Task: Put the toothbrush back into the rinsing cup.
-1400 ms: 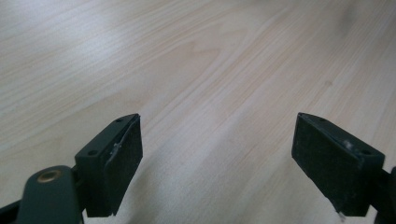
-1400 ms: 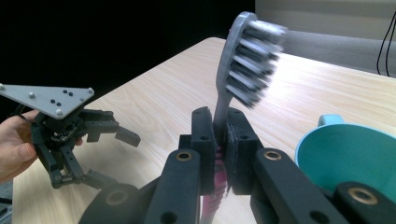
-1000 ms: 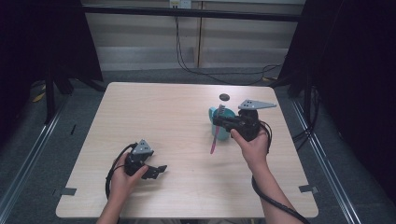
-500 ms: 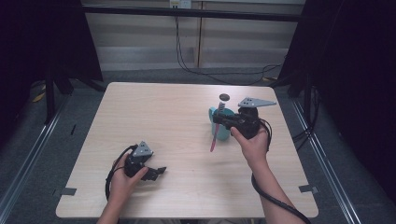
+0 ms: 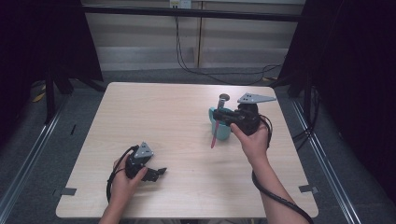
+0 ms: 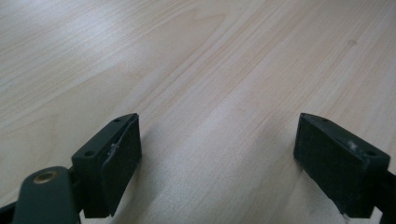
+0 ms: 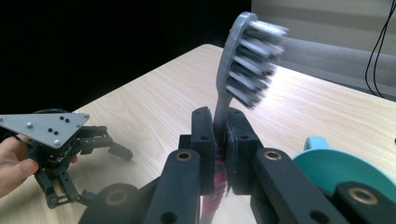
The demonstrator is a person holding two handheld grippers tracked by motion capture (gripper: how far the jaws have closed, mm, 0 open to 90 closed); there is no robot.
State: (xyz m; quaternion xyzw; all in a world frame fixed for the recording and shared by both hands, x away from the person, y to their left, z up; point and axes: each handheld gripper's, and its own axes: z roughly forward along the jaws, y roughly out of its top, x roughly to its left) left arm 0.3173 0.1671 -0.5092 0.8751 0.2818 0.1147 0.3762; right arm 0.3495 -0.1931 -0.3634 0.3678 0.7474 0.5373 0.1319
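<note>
My left gripper [image 5: 156,172] low on table [image 5: 154,116], near-left, jaws spread wide, nothing between them, bare wood beneath. Right of centre, my right gripper [image 7: 219,140] raised, jaws clamped tight on toothbrush [image 7: 243,60] by handle: grey bristle head up, pink handle end hanging below. Teal cup [image 5: 223,133] just behind brush, beside gripper, on table.

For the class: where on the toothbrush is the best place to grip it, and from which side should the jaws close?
Grip the toothbrush on its narrow neck below the bristle head, jaws closing on its flat sides, as the right gripper does now. The slim stem fits between the pads; the head stays clear above the teal cup.
</note>
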